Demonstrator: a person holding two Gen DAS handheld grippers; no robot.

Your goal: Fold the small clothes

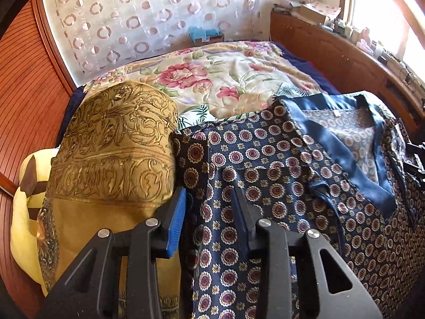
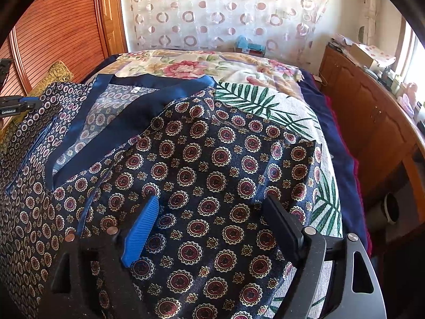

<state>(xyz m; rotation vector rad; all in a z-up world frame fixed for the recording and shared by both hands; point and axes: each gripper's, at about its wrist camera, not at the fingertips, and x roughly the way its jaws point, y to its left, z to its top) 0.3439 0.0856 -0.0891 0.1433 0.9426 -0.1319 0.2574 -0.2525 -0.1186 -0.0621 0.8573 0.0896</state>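
Observation:
A navy garment (image 1: 279, 175) printed with red and cream medallions, with a plain blue satin collar band (image 1: 342, 143), lies spread on the bed. It also shows in the right wrist view (image 2: 202, 175), collar (image 2: 148, 106) to the upper left. My left gripper (image 1: 209, 199) is open, its jaws straddling the garment's left edge beside the gold cushion. My right gripper (image 2: 212, 207) is open wide, low over the garment's right part, nothing between its blue pads (image 2: 140, 228). The left gripper's tip (image 2: 16, 105) shows at the far left of the right wrist view.
A gold patterned cushion (image 1: 114, 143) and a yellow plush toy (image 1: 26, 212) lie left of the garment. The floral bedspread (image 1: 225, 79) stretches beyond. A wooden cabinet (image 2: 372, 122) with clutter runs along the right. A patterned curtain (image 1: 148, 18) hangs behind.

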